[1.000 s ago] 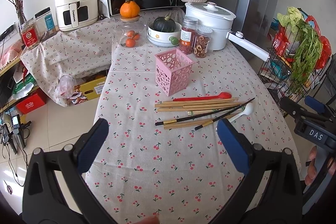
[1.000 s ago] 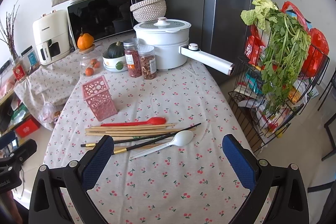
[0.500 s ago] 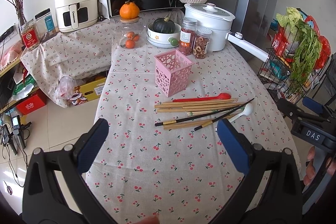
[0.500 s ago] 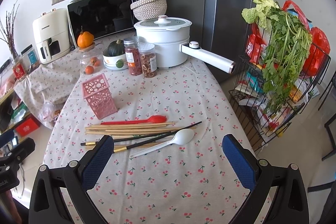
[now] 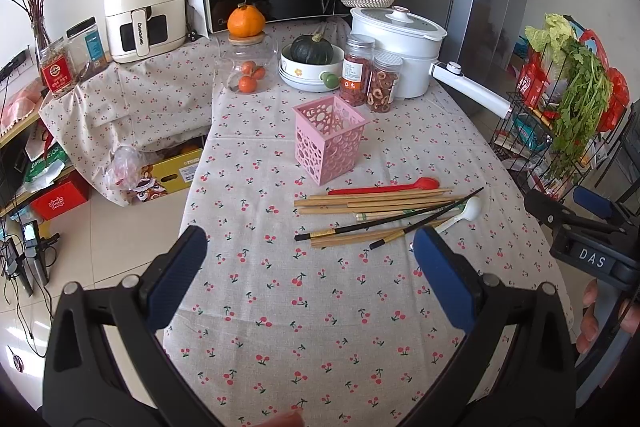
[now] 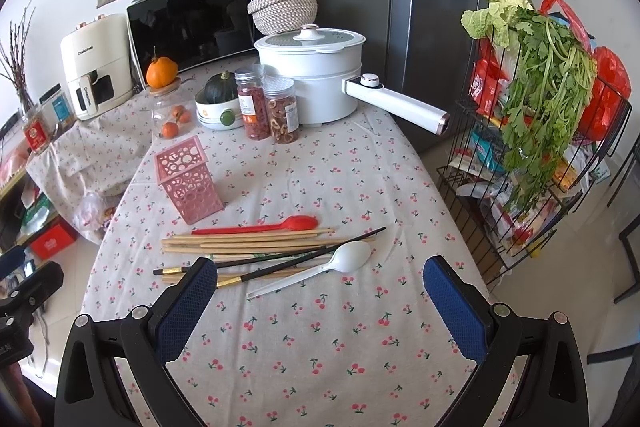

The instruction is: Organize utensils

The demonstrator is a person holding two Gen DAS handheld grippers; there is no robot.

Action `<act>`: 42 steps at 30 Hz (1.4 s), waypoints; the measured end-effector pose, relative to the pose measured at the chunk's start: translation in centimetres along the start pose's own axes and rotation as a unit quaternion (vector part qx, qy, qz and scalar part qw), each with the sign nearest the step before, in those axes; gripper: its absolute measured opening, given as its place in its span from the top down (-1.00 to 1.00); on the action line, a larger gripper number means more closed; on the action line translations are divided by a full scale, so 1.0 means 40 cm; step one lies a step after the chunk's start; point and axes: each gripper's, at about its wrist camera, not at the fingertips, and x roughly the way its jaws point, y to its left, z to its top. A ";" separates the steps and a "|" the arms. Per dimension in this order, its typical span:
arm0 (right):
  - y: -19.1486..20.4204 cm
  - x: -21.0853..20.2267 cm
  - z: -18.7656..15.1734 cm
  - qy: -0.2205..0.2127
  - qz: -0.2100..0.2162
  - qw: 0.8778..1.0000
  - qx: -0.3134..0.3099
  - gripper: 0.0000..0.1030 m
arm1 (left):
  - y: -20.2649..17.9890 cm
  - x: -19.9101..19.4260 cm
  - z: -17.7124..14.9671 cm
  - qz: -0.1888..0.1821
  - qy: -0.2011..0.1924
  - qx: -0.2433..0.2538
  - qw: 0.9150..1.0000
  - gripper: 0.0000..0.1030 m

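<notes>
**Utensils loose on the desk, both grippers empty above the near edge**

In the left wrist view, the left gripper [image 5: 306, 259] hovers over the cherry-print cloth of the desk [image 5: 280, 327], its blue-padded fingers [image 5: 176, 275] spread wide with nothing between them. Beyond the gap stands the pink perforated holder [image 5: 330, 145], upright and empty. Nearer and to its right lies the heap of utensils: a red spoon [image 5: 384, 187] farthest back, a bundle of wooden chopsticks [image 5: 376, 201] just in front of it, two black chopsticks [image 5: 384, 223] crossing the bundle at a slant, and a white spoon [image 5: 464, 213] at the right end. The heap lies ahead of the right-hand finger, apart from it. At the far right edge the other gripper's black body shows, held by a hand [image 5: 600, 319].

In the right wrist view, the right gripper [image 6: 320, 287] also has its fingers [image 6: 456, 307] wide apart and empty. The near ends of the black chopsticks [image 6: 280, 263] run behind the left-hand finger's tip, and the white spoon [image 6: 320, 267] lies in the open gap, bowl to the right. The red spoon [image 6: 264, 225] and wooden chopsticks [image 6: 248, 241] lie farther back, the pink holder [image 6: 186, 183] behind them to the left.

At the desk's far end stand a glass jar with an orange on its lid [image 6: 170, 107], a bowl holding a dark squash [image 6: 218, 107], two clear jars of dried food [image 6: 268, 113] and a white lidded pot [image 6: 312, 75] whose long handle reaches right. A wire rack of greens [image 6: 536, 131] stands off the desk's right side.
</notes>
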 end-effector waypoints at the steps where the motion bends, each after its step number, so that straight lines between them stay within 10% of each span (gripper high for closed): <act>1: 0.000 0.000 0.000 0.000 0.000 1.000 0.000 -1.00 | 0.000 0.000 0.000 0.000 0.000 0.000 1.000 -0.99; 30: -0.023 0.022 0.002 0.008 -0.001 1.000 0.008 -1.00 | 0.006 0.007 0.005 0.000 -0.014 0.006 1.000 -0.99; 42: -0.130 0.141 0.053 0.074 -0.034 0.995 0.059 -1.00 | -0.090 0.227 0.068 -0.053 0.124 0.086 0.987 -0.99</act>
